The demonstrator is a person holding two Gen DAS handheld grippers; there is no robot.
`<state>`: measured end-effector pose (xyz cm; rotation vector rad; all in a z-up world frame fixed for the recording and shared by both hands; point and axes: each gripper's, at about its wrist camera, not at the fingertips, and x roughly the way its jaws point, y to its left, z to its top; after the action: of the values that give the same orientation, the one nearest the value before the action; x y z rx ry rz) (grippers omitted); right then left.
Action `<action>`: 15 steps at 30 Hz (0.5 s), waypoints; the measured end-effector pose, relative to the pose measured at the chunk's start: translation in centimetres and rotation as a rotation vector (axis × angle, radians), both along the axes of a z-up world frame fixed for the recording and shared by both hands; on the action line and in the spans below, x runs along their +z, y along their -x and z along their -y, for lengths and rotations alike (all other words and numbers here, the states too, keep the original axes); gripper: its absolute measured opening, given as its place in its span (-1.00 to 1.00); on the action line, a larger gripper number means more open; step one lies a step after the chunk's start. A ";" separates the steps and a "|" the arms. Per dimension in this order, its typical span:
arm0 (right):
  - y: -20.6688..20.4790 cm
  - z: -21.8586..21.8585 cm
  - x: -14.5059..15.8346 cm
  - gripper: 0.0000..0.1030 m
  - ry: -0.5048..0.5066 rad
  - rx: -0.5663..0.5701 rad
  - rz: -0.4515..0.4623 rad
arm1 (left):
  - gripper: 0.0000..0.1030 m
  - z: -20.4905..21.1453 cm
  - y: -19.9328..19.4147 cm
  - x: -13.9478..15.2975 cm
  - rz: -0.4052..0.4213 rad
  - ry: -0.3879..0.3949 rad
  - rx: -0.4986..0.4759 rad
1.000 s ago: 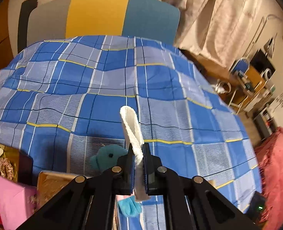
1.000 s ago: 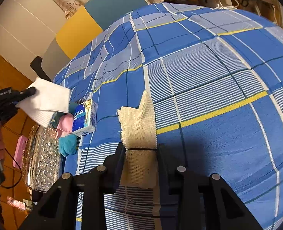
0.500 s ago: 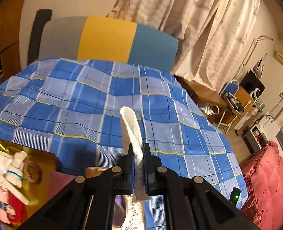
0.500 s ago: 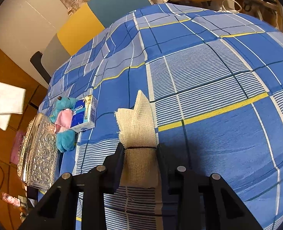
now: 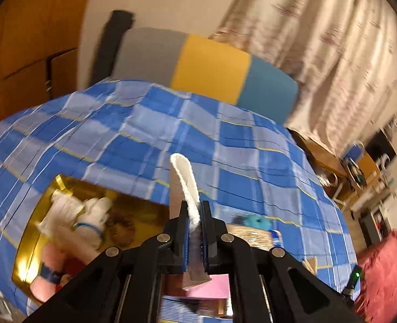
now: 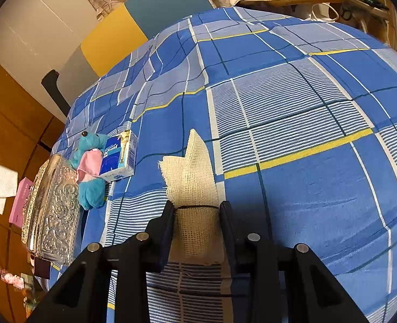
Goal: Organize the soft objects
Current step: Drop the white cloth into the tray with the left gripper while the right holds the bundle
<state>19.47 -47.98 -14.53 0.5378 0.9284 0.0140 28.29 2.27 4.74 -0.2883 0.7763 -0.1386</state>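
Plaid bedspread (image 6: 292,123) | left hand-held gripper (image 5: 194,238) clamps white cloth (image 5: 185,185) upright | right hand-held gripper (image 6: 197,231) grips mesh roll (image 6: 191,177) lengthwise, pointing away

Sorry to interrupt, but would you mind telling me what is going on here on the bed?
A person is sorting soft things on a bed with a blue checked cover, one tool in each hand. The left tool is shut on a folded white cloth, above a gold box with plush toys in it. The right tool grips a cream mesh cloth over the cover. Nearby lie a blue plush, a small carton and a glass box.
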 end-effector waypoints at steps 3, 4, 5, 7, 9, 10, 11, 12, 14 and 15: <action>0.0 -0.3 0.1 -0.35 0.019 0.006 0.001 | -0.89 -2.0 -0.2 -1.9 -0.033 -0.004 0.041; 0.0 -0.4 0.1 -0.35 0.022 0.005 0.002 | -0.89 -2.4 -0.4 -2.8 -0.045 -0.015 0.047; 0.1 -0.4 0.2 -0.37 0.023 0.002 0.004 | -0.89 -2.7 -0.5 -3.4 -0.053 -0.025 0.054; 0.2 -0.4 0.3 -0.38 0.014 -0.002 0.007 | -0.89 -3.4 -0.8 -5.2 -0.074 -0.027 0.062; 0.4 -0.5 0.4 -0.38 0.004 0.000 0.013 | -0.89 -3.9 -1.1 -6.8 -0.099 -0.013 0.069; 0.5 -0.6 0.6 -0.38 0.001 -0.002 0.021 | -0.89 -4.1 -1.2 -7.7 -0.113 -0.003 0.070; 0.7 -0.6 0.9 -0.38 -0.002 -0.008 0.030 | -0.89 -4.2 -1.5 -8.4 -0.124 0.002 0.070; 0.9 -0.8 1.2 -0.38 -0.004 -0.010 0.038 | -0.89 -4.3 -1.8 -8.9 -0.134 0.003 0.068; 1.3 -1.2 1.8 -0.38 0.003 -0.009 0.054 | -0.85 -4.1 -2.6 -10.2 -0.160 0.007 0.052; 1.6 -1.5 2.2 -0.38 0.010 -0.009 0.062 | -0.70 -4.0 -2.9 -10.6 -0.174 0.011 0.039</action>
<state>17.85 -46.49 -12.34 0.5296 0.8652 0.0176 31.18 6.29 -5.85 -0.3290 0.9416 -0.0823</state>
